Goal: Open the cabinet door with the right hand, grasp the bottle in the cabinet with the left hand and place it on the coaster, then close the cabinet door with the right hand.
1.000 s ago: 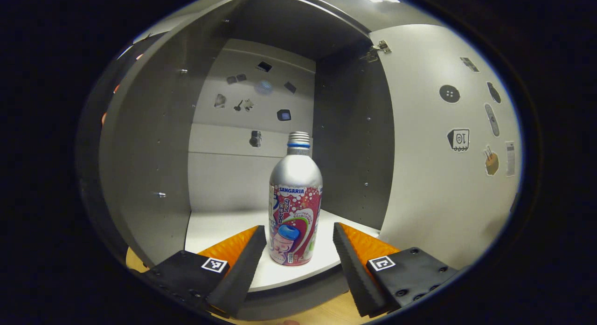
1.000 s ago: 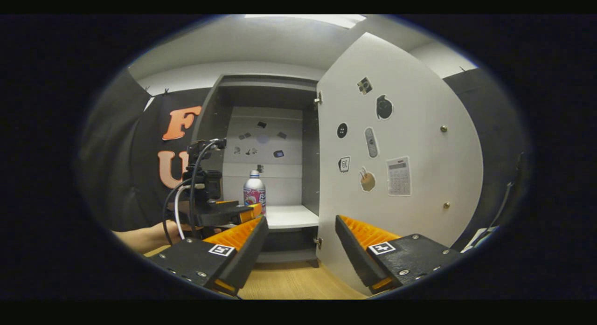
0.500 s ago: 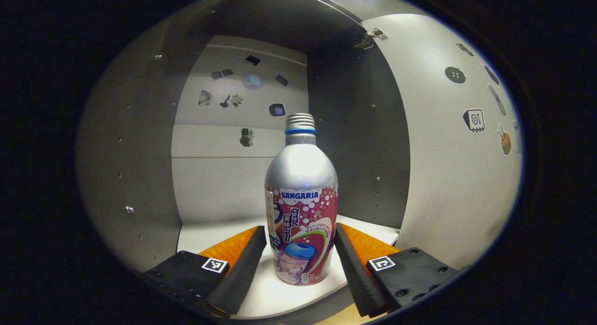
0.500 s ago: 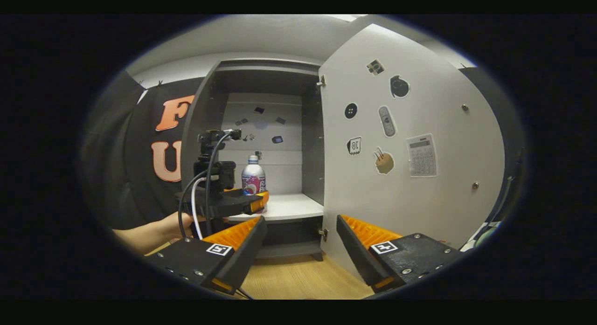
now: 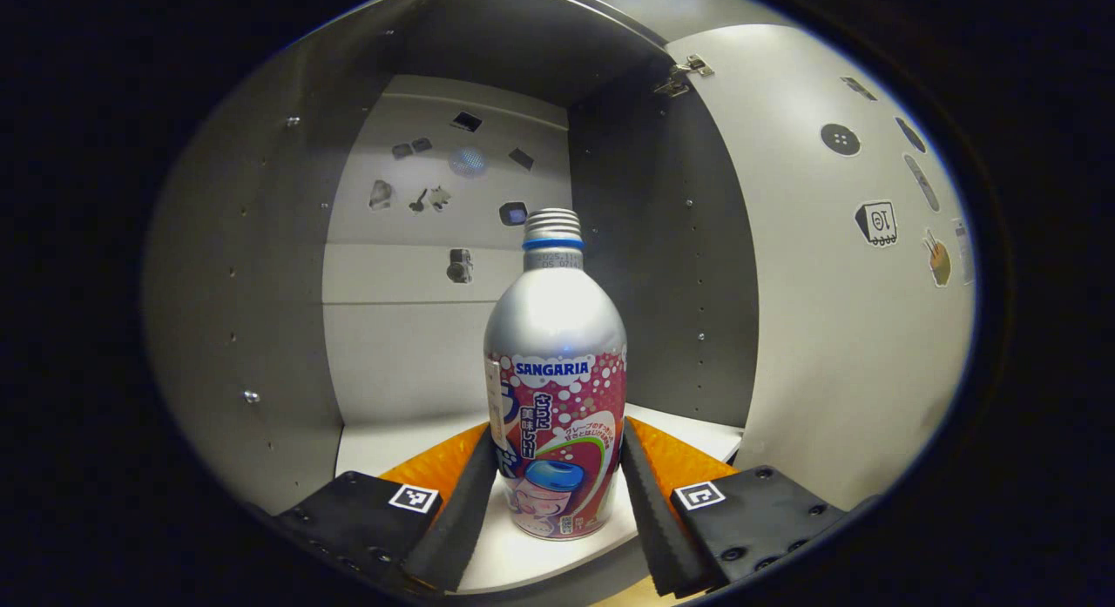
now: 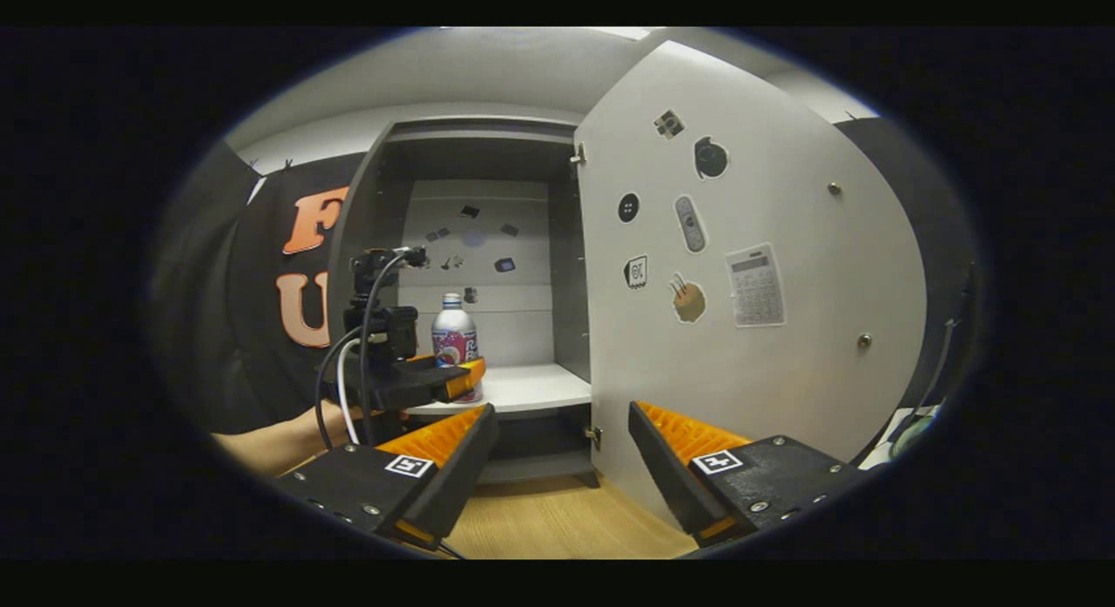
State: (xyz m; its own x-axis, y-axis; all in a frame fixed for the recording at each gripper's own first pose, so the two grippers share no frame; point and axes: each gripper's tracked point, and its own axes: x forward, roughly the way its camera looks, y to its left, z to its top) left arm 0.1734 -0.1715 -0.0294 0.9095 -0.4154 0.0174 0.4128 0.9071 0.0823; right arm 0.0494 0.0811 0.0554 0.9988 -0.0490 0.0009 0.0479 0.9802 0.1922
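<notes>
A silver bottle with a pink label stands upright on the white cabinet shelf. My left gripper is around its lower half, and both black pads touch its sides. From the right gripper view, the bottle sits at the front left of the shelf, with the left gripper and the hand holding it reaching in. My right gripper is open and holds nothing, low in front of the cabinet and apart from the open door.
The door swings out to the right, with stickers on its inner face. Grey cabinet walls close in on both sides of the bottle. A wooden tabletop lies below the cabinet. Black cloth hangs to the left.
My left gripper pushed into the cabinet until the bottle sat between its fingers, then the fingers closed in onto its sides. The right gripper drifted slightly and stayed open.
</notes>
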